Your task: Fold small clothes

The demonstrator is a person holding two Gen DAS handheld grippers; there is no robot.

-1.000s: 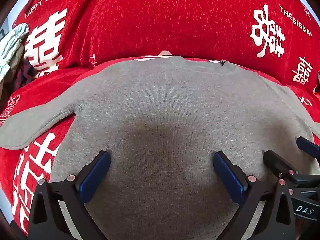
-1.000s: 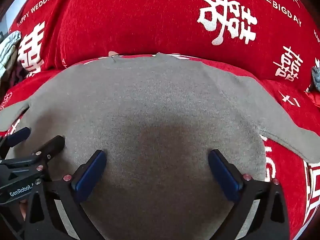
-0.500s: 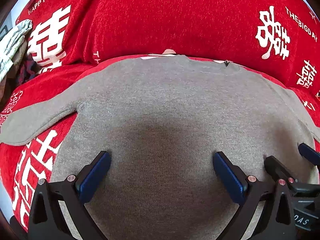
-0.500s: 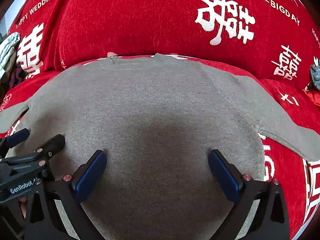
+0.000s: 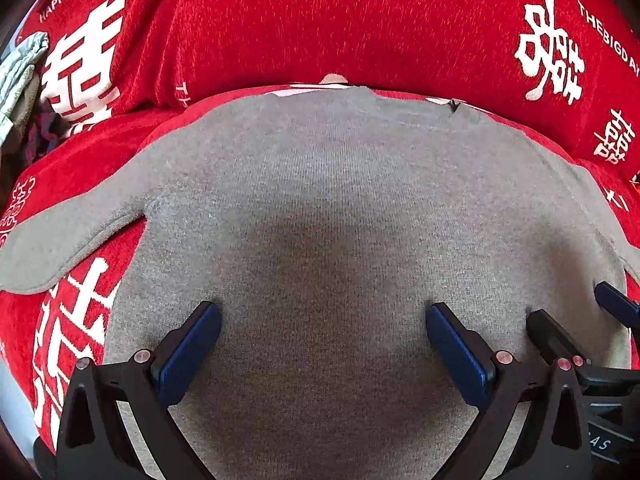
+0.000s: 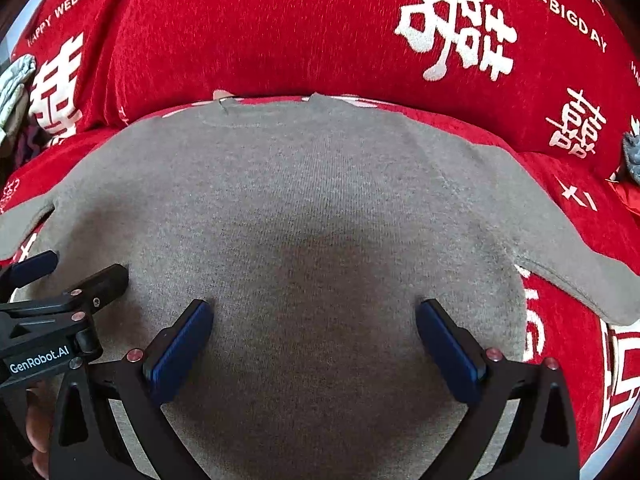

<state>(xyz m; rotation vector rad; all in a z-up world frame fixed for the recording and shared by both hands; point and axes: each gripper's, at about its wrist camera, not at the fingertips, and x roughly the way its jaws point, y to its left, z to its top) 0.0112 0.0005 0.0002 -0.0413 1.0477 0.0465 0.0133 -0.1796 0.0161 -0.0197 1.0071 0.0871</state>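
Observation:
A small grey knit sweater lies flat on a red cover, neckline away from me, both sleeves spread out; it also shows in the right wrist view. My left gripper is open and empty, hovering over the lower left part of the body. My right gripper is open and empty over the lower right part. The left sleeve points left, the right sleeve points right. Each gripper shows at the edge of the other's view.
The red cover with white characters rises behind the sweater like a cushion back. A pile of grey-green cloth sits at the far left. A small grey object sits at the far right.
Both grippers have moved slightly forward and lower over the sweater. The sweater has not moved and both grippers stay open.

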